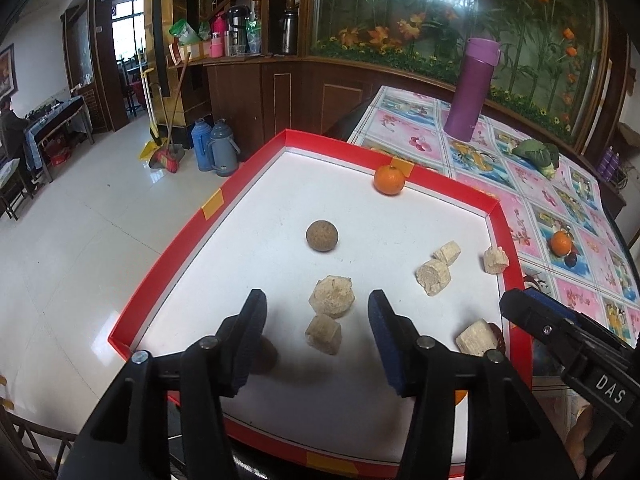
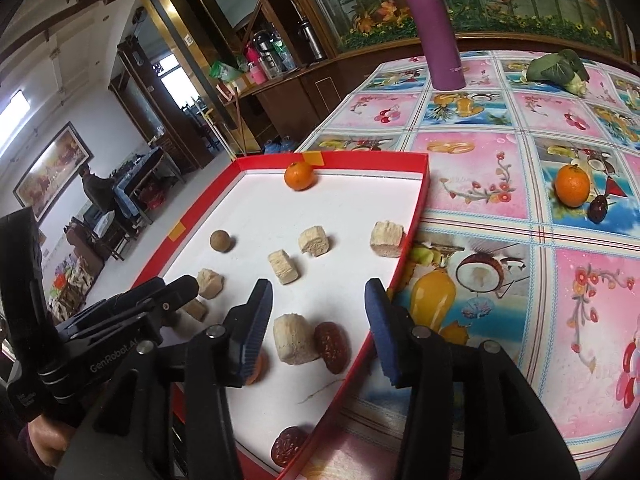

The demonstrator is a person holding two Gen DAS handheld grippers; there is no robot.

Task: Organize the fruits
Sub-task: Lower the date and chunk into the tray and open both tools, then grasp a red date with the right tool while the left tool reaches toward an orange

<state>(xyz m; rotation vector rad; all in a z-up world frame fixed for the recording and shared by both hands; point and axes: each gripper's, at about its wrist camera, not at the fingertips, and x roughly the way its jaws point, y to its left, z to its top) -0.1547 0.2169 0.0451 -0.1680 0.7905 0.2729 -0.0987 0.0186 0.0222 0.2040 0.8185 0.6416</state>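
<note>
Left hand-held gripper (image 1: 316, 312) spread wide over two tan chunks | right hand-held gripper (image 2: 318, 304) spread wide | red date (image 2: 330, 347) lay lengthwise in red tray (image 2: 416, 216) | purple bottle (image 2: 436, 28) stood upright on tabletop (image 2: 520, 280)

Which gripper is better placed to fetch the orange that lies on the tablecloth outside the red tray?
Probably the right gripper: it is open, and the orange lies to its right, beyond the red tray. The left gripper hangs over the tray.
</note>
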